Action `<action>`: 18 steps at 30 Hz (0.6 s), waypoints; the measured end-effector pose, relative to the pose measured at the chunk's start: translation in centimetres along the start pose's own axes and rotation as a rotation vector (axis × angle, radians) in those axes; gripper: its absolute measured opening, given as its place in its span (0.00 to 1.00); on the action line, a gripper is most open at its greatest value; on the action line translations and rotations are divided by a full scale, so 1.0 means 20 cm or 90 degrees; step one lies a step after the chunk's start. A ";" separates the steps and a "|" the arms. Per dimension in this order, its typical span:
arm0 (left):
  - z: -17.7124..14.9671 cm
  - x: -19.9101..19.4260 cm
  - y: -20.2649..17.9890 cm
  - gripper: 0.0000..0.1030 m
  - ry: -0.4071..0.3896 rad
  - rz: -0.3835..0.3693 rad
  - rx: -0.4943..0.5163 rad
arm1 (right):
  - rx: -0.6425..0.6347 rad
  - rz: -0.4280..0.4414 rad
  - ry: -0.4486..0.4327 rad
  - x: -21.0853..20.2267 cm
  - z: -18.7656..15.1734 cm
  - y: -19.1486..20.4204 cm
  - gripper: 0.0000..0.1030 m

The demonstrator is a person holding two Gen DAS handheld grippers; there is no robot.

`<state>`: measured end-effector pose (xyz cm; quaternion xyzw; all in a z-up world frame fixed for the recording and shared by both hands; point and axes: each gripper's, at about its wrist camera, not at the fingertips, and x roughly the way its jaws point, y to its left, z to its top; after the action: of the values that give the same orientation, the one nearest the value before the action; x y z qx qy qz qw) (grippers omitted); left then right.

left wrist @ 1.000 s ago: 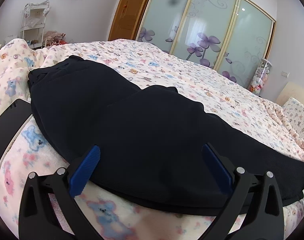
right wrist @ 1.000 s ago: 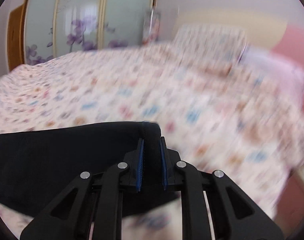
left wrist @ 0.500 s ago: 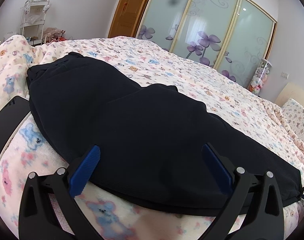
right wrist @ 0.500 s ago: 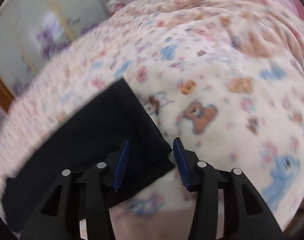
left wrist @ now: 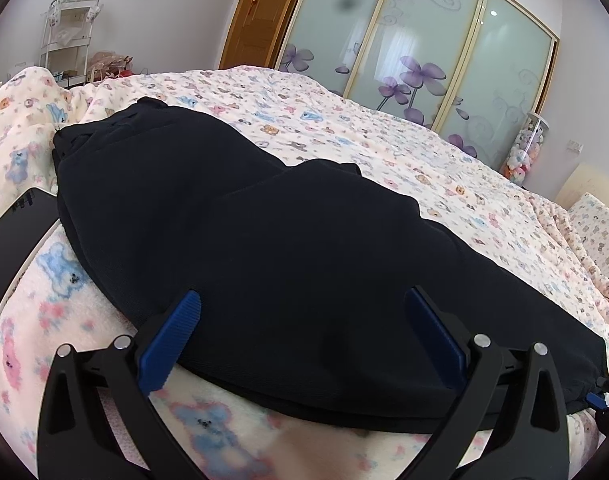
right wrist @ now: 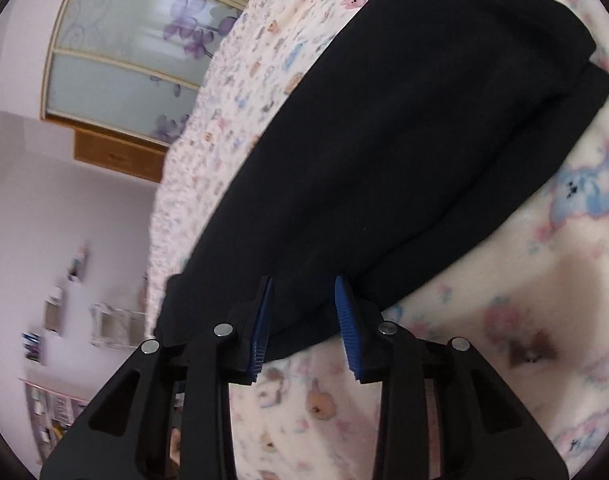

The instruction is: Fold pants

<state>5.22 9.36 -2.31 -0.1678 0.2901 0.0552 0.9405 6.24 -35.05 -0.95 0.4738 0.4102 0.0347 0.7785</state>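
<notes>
The black pants (left wrist: 264, 260) lie folded lengthwise on the bear-print blanket (left wrist: 384, 140), waist end at the far left. My left gripper (left wrist: 302, 298) is open wide, low over the near edge of the pants, its blue pads clear of the cloth. In the right wrist view, the pants (right wrist: 404, 140) stretch away up and to the right. My right gripper (right wrist: 304, 284) is rolled over sideways, and its jaws are closing with the near edge of the pants between them. A gap still shows beside the pads.
A flat black device (left wrist: 12, 248) lies on the blanket left of the pants. Behind the bed stand a sliding-door wardrobe (left wrist: 424, 40), a wooden door (left wrist: 256, 12) and a white shelf rack (left wrist: 68, 32). Pillows (left wrist: 600, 232) lie at the far right.
My right gripper let go of the pants' end, opened, rolled over and sank to the pants' edge, then began narrowing. The pants' end now lies flat. My left gripper stayed put.
</notes>
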 end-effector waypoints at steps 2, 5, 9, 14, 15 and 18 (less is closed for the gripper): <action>0.00 0.00 0.00 0.98 0.001 0.002 0.001 | 0.002 -0.012 0.003 0.00 0.00 0.00 0.33; 0.00 0.00 0.00 0.98 0.001 -0.001 0.000 | -0.019 -0.029 0.008 -0.02 -0.03 0.02 0.33; 0.01 0.01 0.00 0.98 0.002 0.003 0.002 | 0.001 -0.028 0.005 0.00 -0.02 -0.01 0.33; 0.01 0.01 -0.01 0.98 0.005 0.008 0.007 | 0.010 -0.025 -0.063 0.02 0.00 -0.03 0.15; 0.01 0.01 -0.01 0.98 0.005 0.007 0.006 | 0.002 -0.031 -0.072 0.02 -0.01 -0.02 0.11; 0.01 0.02 0.00 0.98 0.006 0.002 0.001 | 0.002 0.016 -0.104 -0.05 -0.03 0.00 0.06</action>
<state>5.61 9.43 -2.31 -0.1667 0.2950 0.0557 0.9392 5.26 -35.01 -0.46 0.4818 0.3391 0.0050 0.8080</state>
